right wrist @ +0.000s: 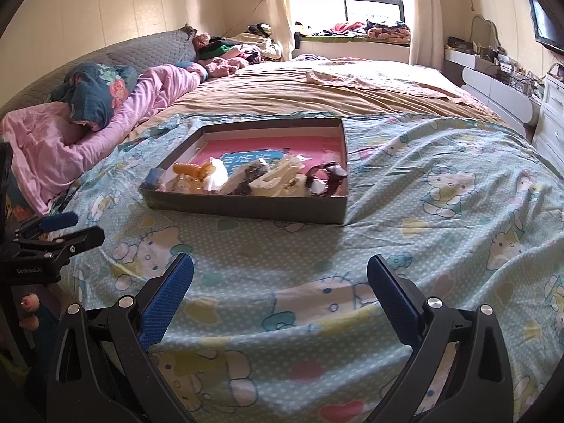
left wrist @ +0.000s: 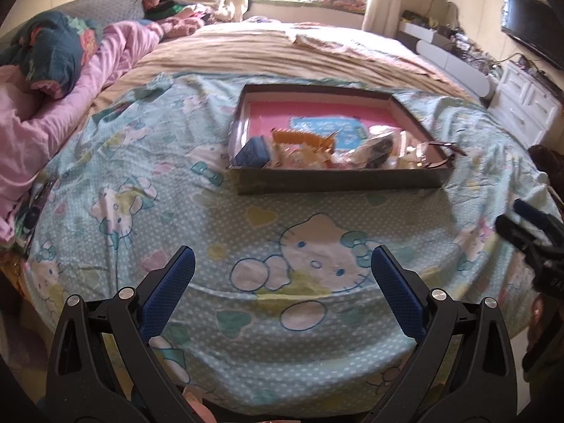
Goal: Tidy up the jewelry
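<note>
A shallow cardboard tray with a pink floor lies on the Hello Kitty sheet. Along its near side are jewelry items: an orange comb clip, a blue box, clear packets, a cream clip and dark glasses. My left gripper is open and empty, well short of the tray. My right gripper is open and empty too. Each shows in the other's view, the right at the right edge, the left at the left edge.
The bed has a tan blanket, a pink quilt and a dark floral pillow at left. White drawers and a wall TV stand at right. A window seat with clothes is at the back.
</note>
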A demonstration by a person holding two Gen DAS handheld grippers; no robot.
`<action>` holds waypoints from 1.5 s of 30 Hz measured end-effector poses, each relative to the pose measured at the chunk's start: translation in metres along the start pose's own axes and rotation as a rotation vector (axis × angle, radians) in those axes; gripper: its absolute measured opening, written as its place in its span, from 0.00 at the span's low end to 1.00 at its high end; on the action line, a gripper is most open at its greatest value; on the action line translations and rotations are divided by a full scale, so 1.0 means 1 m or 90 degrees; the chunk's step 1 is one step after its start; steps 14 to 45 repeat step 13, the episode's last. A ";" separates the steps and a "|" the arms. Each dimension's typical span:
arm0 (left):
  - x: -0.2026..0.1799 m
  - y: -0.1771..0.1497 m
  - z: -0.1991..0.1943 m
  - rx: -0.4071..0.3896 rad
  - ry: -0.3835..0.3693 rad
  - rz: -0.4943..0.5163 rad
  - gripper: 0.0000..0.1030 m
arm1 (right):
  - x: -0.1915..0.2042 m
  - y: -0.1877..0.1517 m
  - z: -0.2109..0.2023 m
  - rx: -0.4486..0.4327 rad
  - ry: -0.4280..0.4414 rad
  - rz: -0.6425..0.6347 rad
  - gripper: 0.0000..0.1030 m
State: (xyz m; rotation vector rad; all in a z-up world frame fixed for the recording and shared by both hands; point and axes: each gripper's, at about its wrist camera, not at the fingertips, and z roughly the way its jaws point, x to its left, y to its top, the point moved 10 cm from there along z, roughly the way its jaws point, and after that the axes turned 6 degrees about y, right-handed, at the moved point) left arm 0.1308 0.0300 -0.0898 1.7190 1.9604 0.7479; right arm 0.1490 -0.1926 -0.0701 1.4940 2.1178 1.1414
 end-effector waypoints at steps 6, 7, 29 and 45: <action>0.061 0.014 0.032 0.032 0.056 -0.097 0.91 | -0.093 0.020 0.003 -0.032 -0.109 0.070 0.95; 0.072 0.018 0.038 0.036 0.071 -0.111 0.91 | -0.110 0.021 0.005 -0.035 -0.128 0.084 0.95; 0.183 0.054 0.099 0.061 0.226 -0.194 0.91 | -0.241 0.028 0.023 -0.003 -0.298 0.172 0.95; 0.183 0.054 0.099 0.061 0.226 -0.194 0.91 | -0.241 0.028 0.023 -0.003 -0.298 0.172 0.95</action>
